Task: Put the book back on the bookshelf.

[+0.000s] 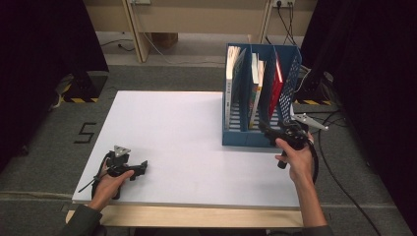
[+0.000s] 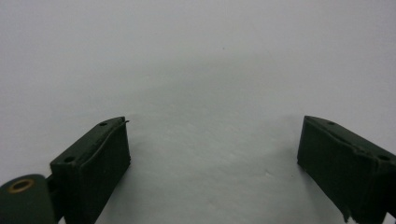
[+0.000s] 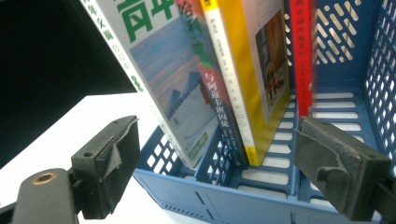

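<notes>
A: At the centre we have the blue file rack [image 1: 255, 137], standing at the far right of the white table [image 1: 162, 142]. Its slots hold upright books: a white-covered one [image 1: 230, 83] at the left, a yellow-spined one [image 1: 255, 91] in the middle, a red one [image 1: 277, 81] at the right.

B: And in the right gripper view?

A: The same books, seen from the rack's open front: the white-covered book [image 3: 163, 79] leans, the yellow-spined book [image 3: 238, 70] stands beside it, the red book [image 3: 301, 51] behind. The right gripper [image 3: 217, 158] faces the rack with its jaws spread wide and nothing between the pads.

B: So nothing is grasped?

A: Nothing. In the high view the right gripper [image 1: 275, 135] sits just at the rack's front edge (whether it touches, we cannot tell).

B: The other hand?

A: The left gripper [image 1: 133, 169] rests near the table's front left corner, well apart from the rack; its own view shows the jaws released over bare table [image 2: 196, 70].

B: Progress?

A: We judge all three books are stowed. Whether the right gripper reaches in or backs away, we cannot tell.
</notes>
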Demonstrator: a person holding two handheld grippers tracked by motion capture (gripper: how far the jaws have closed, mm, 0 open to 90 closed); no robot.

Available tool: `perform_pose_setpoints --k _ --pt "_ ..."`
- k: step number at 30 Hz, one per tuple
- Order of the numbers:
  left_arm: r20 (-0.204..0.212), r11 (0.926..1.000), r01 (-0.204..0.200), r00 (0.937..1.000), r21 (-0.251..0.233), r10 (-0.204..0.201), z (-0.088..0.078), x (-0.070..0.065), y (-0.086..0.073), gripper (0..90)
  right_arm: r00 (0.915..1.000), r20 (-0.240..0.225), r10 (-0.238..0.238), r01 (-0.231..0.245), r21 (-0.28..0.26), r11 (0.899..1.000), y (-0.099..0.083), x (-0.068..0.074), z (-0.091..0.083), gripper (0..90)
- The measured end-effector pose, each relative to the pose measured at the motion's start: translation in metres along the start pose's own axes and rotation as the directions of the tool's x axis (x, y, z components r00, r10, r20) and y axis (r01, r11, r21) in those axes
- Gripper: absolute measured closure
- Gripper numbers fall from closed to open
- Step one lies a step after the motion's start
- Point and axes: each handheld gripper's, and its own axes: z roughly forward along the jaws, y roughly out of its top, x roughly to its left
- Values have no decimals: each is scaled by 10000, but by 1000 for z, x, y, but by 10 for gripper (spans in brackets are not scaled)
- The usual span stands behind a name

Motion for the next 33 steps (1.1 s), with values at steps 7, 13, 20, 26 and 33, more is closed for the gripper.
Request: perform_pose_setpoints --k 7,13,20,26,33 --pt "9 10000 -10 10000 2 10 0 0 0 82 9982 -138 -591 596 370 9975 -21 12 4 156" --pt "36 10000 -43 10000 15 43 0 0 0 82 9973 -463 -570 600 658 9960 -36 20 6 157" --pt "70 10000 -40 10000 -4 40 0 1 0 82 9966 -371 -736 774 1142 9904 -54 25 7 157" --pt "95 10000 -60 9999 -7 60 0 1 0 83 9949 -464 -901 961 1506 9839 -70 27 7 157" --pt "118 10000 -79 9999 4 79 -1 1 0 83 9924 -796 -939 1071 1831 9772 -88 32 5 157"
